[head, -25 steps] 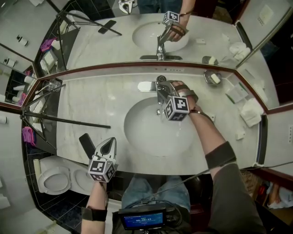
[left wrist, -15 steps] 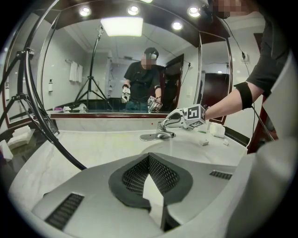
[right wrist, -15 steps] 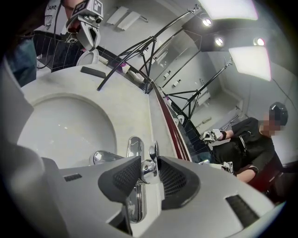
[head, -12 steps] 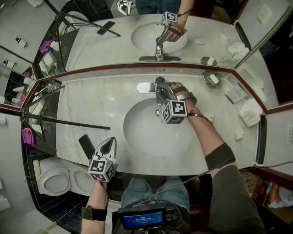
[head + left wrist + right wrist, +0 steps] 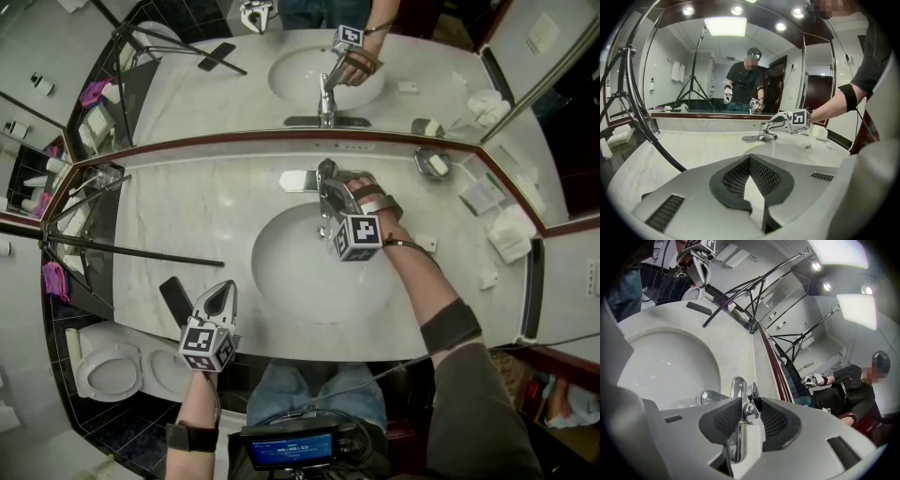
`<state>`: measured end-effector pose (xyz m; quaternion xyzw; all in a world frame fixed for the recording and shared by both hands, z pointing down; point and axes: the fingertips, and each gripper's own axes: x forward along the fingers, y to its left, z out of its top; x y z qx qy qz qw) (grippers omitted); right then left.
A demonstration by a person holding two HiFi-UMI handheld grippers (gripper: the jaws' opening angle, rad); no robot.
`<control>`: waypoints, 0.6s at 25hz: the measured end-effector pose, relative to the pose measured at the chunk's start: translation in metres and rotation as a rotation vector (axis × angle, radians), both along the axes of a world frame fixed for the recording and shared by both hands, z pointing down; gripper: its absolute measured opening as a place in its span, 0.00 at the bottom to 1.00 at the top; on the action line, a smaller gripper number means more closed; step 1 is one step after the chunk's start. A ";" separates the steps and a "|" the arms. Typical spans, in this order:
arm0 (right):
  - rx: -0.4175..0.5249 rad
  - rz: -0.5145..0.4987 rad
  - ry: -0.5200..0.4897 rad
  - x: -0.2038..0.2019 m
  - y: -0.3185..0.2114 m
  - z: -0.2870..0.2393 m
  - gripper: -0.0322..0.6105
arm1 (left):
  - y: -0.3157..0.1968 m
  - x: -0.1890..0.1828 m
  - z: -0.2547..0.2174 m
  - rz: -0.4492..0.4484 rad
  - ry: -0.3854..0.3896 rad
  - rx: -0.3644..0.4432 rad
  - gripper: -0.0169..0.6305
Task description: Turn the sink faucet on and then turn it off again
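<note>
Head view: a pale marble counter [image 5: 197, 211] with a round sink [image 5: 281, 281] runs under a wall mirror [image 5: 234, 84]. The faucet [image 5: 324, 172] stands at the sink's far rim, and the right gripper [image 5: 337, 194] meets it from the near right. The left gripper [image 5: 228, 289] hangs at the counter's near left edge, well apart.

Left gripper view: its jaws are pressed together on nothing.

Right gripper view: its jaws are partly apart, clamped on the faucet handle [image 5: 737, 386].
</note>
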<state>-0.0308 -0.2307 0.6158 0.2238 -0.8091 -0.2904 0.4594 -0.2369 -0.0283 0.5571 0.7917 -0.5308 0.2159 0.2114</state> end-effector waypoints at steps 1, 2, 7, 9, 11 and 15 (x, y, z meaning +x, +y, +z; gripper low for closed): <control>-0.001 -0.005 0.006 0.000 0.002 0.001 0.25 | -0.001 0.000 0.000 0.000 0.000 0.002 0.03; -0.003 -0.014 0.015 -0.001 0.004 0.003 0.25 | -0.001 0.001 0.000 0.000 0.002 0.001 0.03; 0.001 -0.025 0.026 -0.002 0.015 0.012 0.24 | 0.000 0.006 0.002 0.031 0.012 -0.003 0.03; 0.006 -0.032 0.033 -0.002 0.014 0.011 0.24 | -0.001 0.005 0.002 0.029 0.011 -0.001 0.03; 0.007 -0.032 0.034 -0.002 0.014 0.012 0.24 | -0.003 0.003 0.001 0.014 0.009 0.003 0.03; 0.007 -0.019 0.033 -0.001 0.013 0.012 0.24 | -0.001 0.001 -0.001 0.001 0.008 0.009 0.03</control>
